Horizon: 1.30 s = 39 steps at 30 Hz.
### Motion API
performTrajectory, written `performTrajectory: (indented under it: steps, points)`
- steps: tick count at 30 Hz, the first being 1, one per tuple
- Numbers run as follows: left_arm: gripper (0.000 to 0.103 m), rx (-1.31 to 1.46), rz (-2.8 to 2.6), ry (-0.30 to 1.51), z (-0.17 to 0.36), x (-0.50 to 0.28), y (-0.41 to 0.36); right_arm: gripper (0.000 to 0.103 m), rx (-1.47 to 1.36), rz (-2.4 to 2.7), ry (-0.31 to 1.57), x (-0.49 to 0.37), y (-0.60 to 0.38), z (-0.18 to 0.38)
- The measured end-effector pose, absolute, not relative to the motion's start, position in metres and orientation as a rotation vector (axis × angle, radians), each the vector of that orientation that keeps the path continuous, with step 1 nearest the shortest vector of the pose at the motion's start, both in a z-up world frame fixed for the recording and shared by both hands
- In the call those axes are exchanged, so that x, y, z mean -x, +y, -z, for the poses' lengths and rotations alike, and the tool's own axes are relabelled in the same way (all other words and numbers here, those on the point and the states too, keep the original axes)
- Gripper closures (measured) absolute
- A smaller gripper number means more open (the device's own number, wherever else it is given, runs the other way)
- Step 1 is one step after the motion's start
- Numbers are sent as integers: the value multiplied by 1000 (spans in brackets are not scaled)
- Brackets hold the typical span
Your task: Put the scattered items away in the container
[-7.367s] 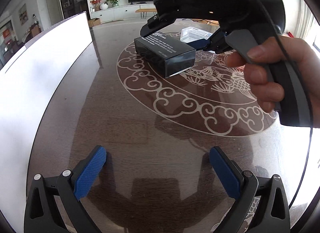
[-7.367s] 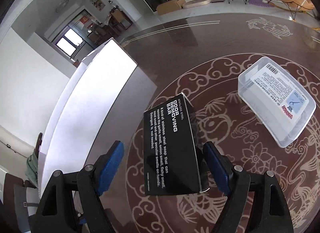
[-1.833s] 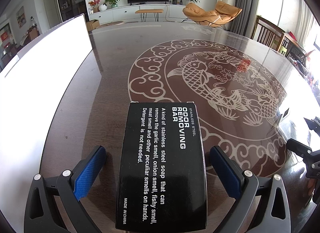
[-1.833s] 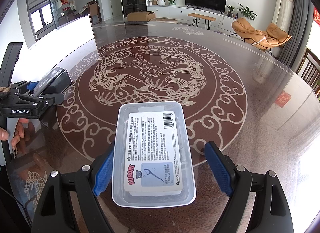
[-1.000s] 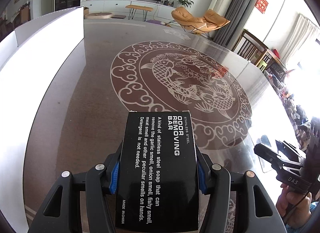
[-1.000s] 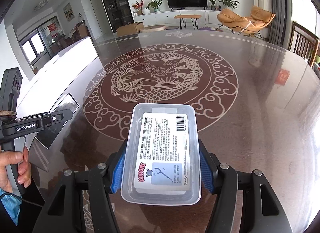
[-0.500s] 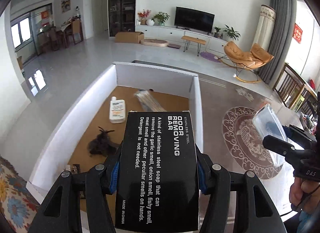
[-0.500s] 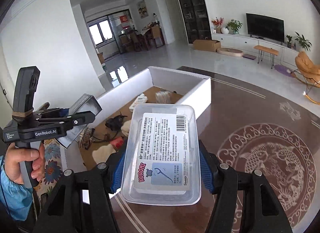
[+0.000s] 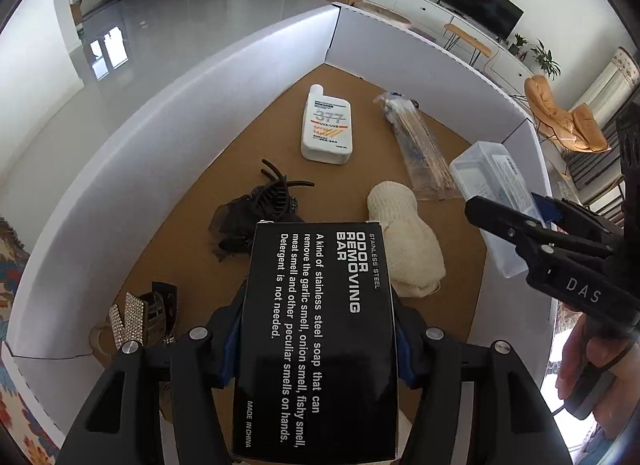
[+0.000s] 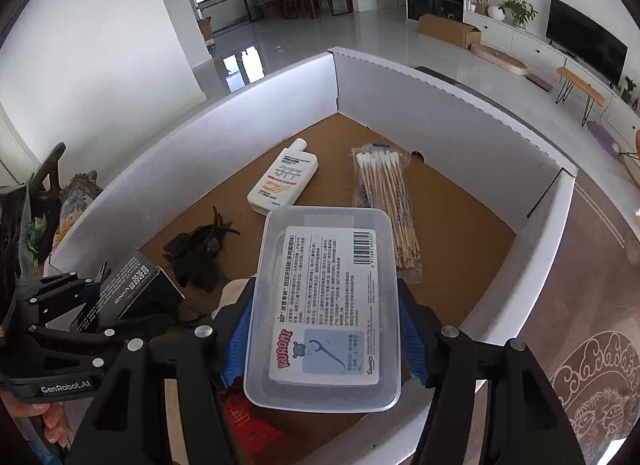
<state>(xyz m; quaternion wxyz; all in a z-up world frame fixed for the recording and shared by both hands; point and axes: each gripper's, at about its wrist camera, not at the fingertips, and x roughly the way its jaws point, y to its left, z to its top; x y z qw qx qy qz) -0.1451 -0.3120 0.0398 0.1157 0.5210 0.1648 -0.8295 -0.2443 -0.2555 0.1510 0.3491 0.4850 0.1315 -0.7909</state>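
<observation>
While over the container point(image 9: 208, 77), each gripper's pads clasp a box.

Black cardboard box w/ white "ODOR REMOVING BAR" print point(image 9: 316, 337) and clear plastic floss-pick case point(image 10: 326, 305) were held above white-walled, brown-floored container point(image 10: 248, 105).

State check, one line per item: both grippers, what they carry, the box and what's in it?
Left gripper: shut on black odour-bar carton, over the box.
Right gripper: jaws opening, clear plastic floss-pick case between its pads, over the box.
White cardboard box: open-topped.
White sunscreen bottle: lying flat inside.
Bag of cotton swabs: lying flat inside.
Black hair claw: inside.
Cream knit pouch: inside.
</observation>
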Motion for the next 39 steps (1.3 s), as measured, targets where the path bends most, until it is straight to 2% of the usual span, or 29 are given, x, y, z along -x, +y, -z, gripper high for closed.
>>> performTrajectory:
  steps: [1,4,10,12,15,19,24,32,39]
  points:
    - [41,-1505,2418,476,-41,145,-312,35,-1257,2036,378,245,-260,-149]
    - [17,-1491,2390,497,-39,144,-312,32,-1265,1960,383,244,-260,-151]
    - [16,-1343,2410,329,-71,124,-290,31,-1176,2071,395,218,-231,-190]
    - [0,-1226,2424,270,-90,106,-277,31,-1146,2122,373,203,-210,-205]
    - [0,-1079,2403,317,-106,80,-262,31,-1163,2128,310,185,-182,-211]
    - [0,-1103,2398,460,-109,67,-252,31,-1177,2124,296,176,-173,-212]
    - [0,-1049,2375,325,-126,59,-237,31,-1115,2122,352,169,-181,-230]
    - [0,-1022,2394,376,-139,58,-241,31,-1096,2116,387,168,-193,-239]
    - [0,-1093,2376,492,-124,63,-255,31,-1126,2078,455,167,-207,-223]
